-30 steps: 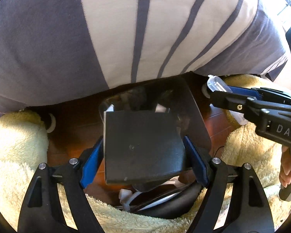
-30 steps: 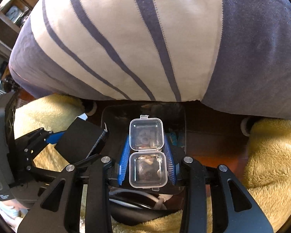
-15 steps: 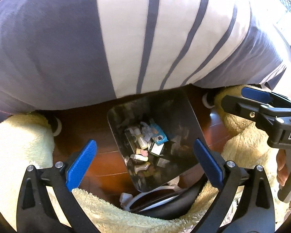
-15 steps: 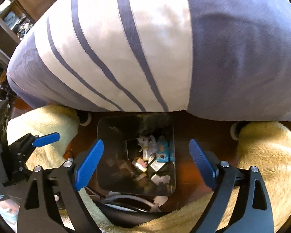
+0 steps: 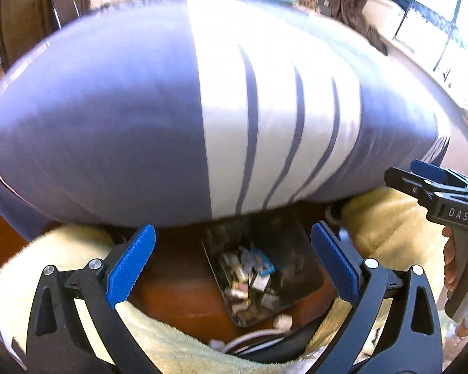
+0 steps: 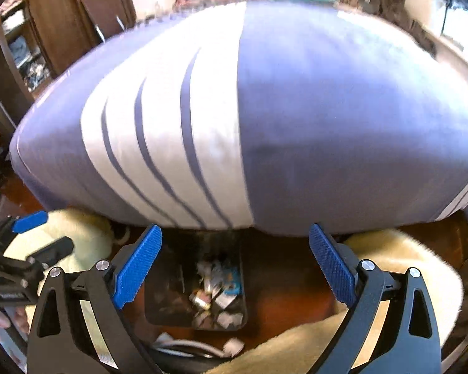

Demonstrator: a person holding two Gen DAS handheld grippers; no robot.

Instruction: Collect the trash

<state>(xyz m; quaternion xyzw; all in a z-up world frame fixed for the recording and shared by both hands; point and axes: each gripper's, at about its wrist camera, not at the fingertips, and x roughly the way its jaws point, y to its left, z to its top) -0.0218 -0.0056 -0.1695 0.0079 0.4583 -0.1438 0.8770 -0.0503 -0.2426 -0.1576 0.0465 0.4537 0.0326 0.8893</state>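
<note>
A dark square trash bin stands on the wooden floor below both grippers, with several small wrappers and scraps lying in it. My left gripper hovers above it, open, with nothing between its blue pads. In the right wrist view the same bin and its trash lie under my right gripper, which is also open and empty. Each gripper shows at the edge of the other's view: the right one and the left one.
A large purple and white striped cushion bulges over the far side of the bin. Cream fluffy rugs flank the bin on the wooden floor. A white cable with a plug lies near the bin. A hand holds the right gripper's handle.
Both grippers opened wide and rose away from the bin. The black flat piece left the left jaws and the clear plastic box left the right jaws. More of the room shows now.
</note>
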